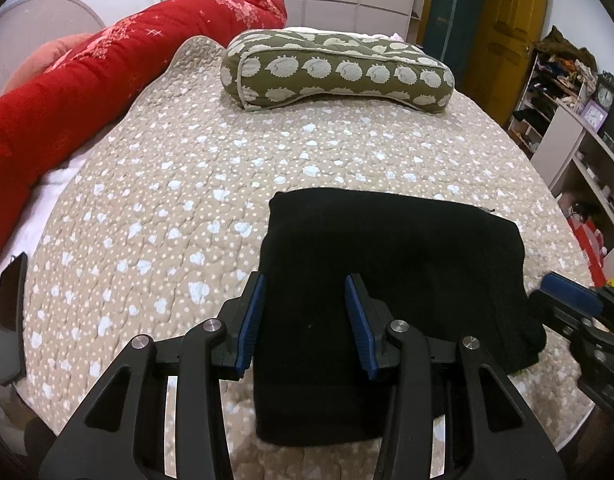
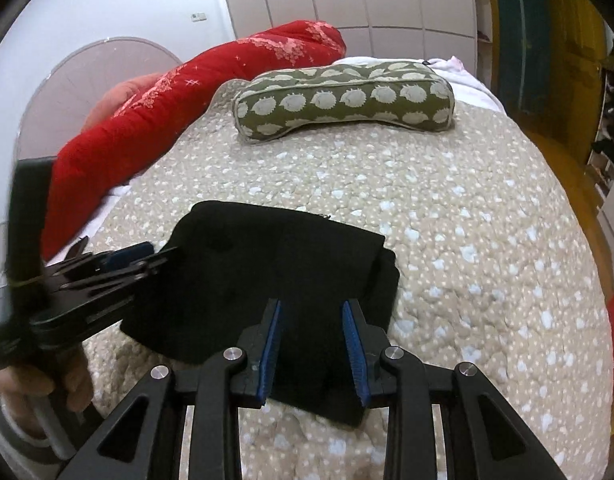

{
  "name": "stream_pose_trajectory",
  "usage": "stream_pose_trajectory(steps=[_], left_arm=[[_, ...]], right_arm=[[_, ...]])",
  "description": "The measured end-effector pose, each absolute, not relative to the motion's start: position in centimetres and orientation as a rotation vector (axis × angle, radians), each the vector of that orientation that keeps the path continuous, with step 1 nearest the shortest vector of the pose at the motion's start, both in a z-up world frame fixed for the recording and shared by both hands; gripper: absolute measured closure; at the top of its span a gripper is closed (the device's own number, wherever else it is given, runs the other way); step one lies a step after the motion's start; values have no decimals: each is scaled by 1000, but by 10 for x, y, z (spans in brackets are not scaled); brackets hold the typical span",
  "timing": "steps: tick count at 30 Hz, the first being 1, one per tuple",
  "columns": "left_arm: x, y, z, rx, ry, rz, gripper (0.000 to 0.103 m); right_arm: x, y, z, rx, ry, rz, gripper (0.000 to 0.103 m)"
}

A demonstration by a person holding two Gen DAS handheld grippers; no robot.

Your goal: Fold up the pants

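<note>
pants [image 1: 391,280] folded, black, flat on quilt [image 1: 187,200] | left gripper [image 1: 303,320] released, above them | right gripper [image 2: 313,344] released too (nothing held)

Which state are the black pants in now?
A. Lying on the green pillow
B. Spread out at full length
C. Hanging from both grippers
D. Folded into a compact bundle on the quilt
D: the black pants lie as a compact layered bundle on the quilt, with both grippers open.
</note>
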State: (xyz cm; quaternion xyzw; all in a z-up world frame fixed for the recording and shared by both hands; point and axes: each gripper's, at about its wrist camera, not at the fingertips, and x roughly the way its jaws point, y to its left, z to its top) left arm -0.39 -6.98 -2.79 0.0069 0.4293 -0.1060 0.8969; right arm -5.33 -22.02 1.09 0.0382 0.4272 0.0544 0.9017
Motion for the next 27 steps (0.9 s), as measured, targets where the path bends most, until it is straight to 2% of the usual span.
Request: stream_pose_trajectory(steps=[5, 7, 11, 20, 27], left_arm=[[-11, -64, -30, -8, 899, -221, 62], [-11, -63, -34, -10, 905, -216, 51], [-10, -61, -40, -29, 913, -203, 51], [-17, -64, -28, -23, 897, -209, 51], [-18, -71, -34, 1, 906, -210, 51]], right_arm=[[-45, -226, -8, 26, 917, 28, 74], [-46, -237, -19, 67, 923, 30, 74], [-49, -254, -19, 180, 925, 52, 73], [-68, -226, 13, 119, 859, 124, 73], [-71, -209, -11, 28, 920, 111, 73]])
